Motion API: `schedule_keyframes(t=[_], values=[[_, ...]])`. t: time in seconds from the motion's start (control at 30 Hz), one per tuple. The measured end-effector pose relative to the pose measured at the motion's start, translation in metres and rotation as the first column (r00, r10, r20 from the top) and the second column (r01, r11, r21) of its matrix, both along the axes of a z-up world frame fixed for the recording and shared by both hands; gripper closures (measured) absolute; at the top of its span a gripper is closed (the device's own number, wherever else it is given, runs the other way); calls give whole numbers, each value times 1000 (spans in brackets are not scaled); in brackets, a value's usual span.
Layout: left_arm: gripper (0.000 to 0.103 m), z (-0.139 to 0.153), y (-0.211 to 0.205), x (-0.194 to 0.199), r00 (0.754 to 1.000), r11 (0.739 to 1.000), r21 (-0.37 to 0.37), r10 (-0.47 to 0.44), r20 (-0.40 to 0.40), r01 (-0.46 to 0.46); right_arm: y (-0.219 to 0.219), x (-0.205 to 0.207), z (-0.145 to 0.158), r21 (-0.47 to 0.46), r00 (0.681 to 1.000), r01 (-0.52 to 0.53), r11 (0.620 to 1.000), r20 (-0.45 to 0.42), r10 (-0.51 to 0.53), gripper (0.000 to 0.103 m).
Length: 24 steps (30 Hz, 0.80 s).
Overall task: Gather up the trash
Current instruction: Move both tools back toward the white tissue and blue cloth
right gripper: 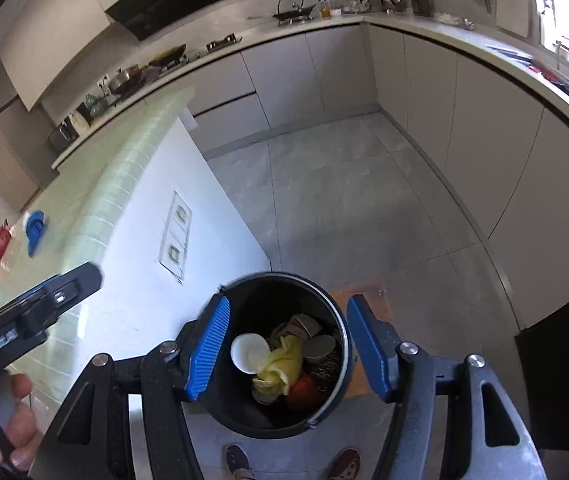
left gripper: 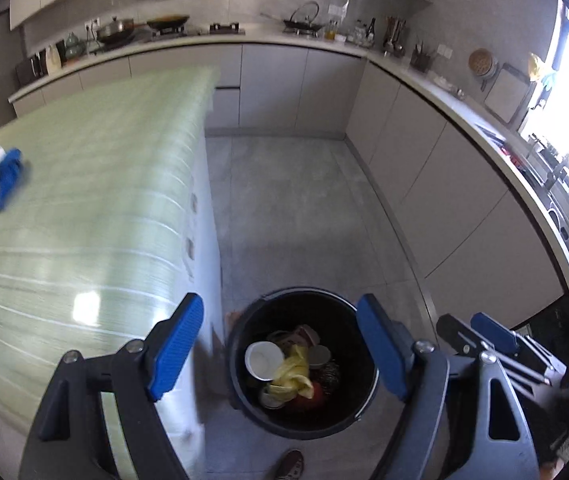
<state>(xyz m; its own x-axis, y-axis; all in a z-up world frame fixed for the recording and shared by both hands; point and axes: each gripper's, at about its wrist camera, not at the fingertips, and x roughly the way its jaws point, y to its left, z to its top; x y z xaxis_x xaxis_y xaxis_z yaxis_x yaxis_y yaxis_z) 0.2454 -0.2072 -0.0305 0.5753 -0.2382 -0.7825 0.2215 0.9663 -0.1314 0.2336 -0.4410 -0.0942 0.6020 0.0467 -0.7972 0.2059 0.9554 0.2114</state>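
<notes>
Blue-padded jaws of the left gripper (left gripper: 278, 350) and the right gripper (right gripper: 288, 346) stand apart with nothing between them, both hanging over a black trash bin (left gripper: 240, 384) on the grey kitchen floor (left gripper: 304, 208). Inside the bin lie a white cup (left gripper: 263, 360), a crumpled yellow wrapper (left gripper: 294, 376) and other scraps. Blue cloth (left gripper: 6, 180) sits on the green-tiled counter (left gripper: 84, 208) — well apart from the bin.

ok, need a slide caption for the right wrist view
Open right claw above the black trash bin, already holding a white cup and yellow rag.
</notes>
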Motion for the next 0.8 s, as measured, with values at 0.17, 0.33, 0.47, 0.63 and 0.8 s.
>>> schedule_keyframes(t=[0.17,0.33,0.47,0.63,0.8], values=[[19,26,55,-3,999,1000,-1,21,44,-21,53,5,40,-8,998,-28,1000,62,29,31],[18,35,137,3,994,997,9,71,81,-72,126,17,64,-15,991,-51,999,126,53,24],[16,33,200,10,989,993,30,115,95,-118,206,32,68,-18,985,-96,995,140,97,23],[16,33,272,29,973,974,60,210,92,-216,291,48,62,-1,975,-171,985,145,169,23],[16,24,324,51,949,949,57,305,74,-309,362,77,61,-10,953,-272,962,133,271,23]])
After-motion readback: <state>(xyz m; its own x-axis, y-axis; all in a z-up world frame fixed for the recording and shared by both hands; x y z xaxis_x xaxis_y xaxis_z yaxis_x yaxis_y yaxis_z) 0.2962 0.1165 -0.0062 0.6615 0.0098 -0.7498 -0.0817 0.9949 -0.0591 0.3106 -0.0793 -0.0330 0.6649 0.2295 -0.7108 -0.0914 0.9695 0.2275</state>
